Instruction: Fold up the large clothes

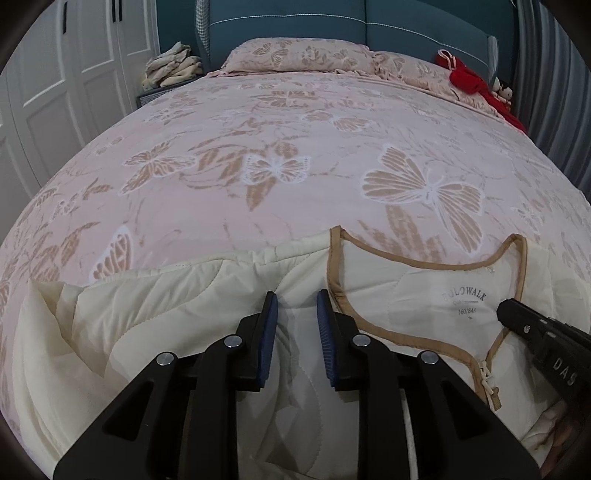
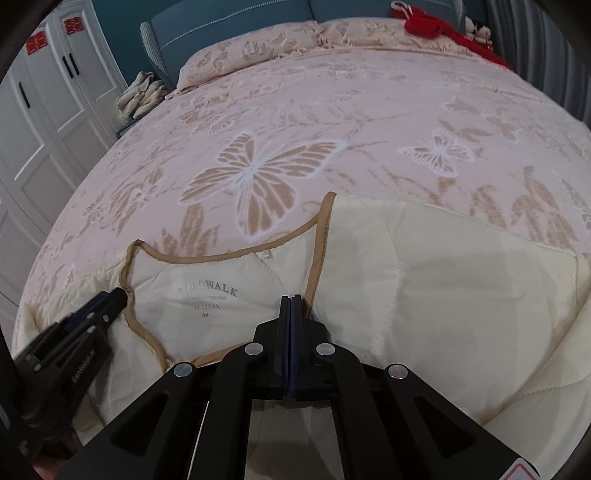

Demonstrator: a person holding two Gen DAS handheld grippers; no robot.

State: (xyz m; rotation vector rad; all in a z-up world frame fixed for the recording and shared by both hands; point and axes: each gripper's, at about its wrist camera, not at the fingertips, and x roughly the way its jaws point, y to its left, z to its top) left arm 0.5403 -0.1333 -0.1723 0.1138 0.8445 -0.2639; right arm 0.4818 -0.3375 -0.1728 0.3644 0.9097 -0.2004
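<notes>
A cream quilted jacket (image 1: pixel 184 314) with tan collar trim (image 1: pixel 424 264) lies at the near edge of the bed, its neck label facing up. My left gripper (image 1: pixel 297 302) is open, its blue pads either side of the jacket's left shoulder fabric. In the right wrist view the jacket (image 2: pixel 443 266) spreads to the right. My right gripper (image 2: pixel 291 301) has its jaws pressed together at the tan trim (image 2: pixel 317 258) of the right front edge; whether fabric is pinched between them I cannot tell. Each gripper shows in the other's view, the right one (image 1: pixel 524 321) and the left one (image 2: pixel 107 302).
The bed carries a pink butterfly-print cover (image 1: pixel 277 129) and matching pillows (image 1: pixel 295 55) against a teal headboard (image 1: pixel 351 26). A red item (image 1: pixel 469 81) lies at the far right. Folded cloths (image 1: pixel 173 66) sit on a bedside stand, with white wardrobe doors (image 1: pixel 74 74) at the left.
</notes>
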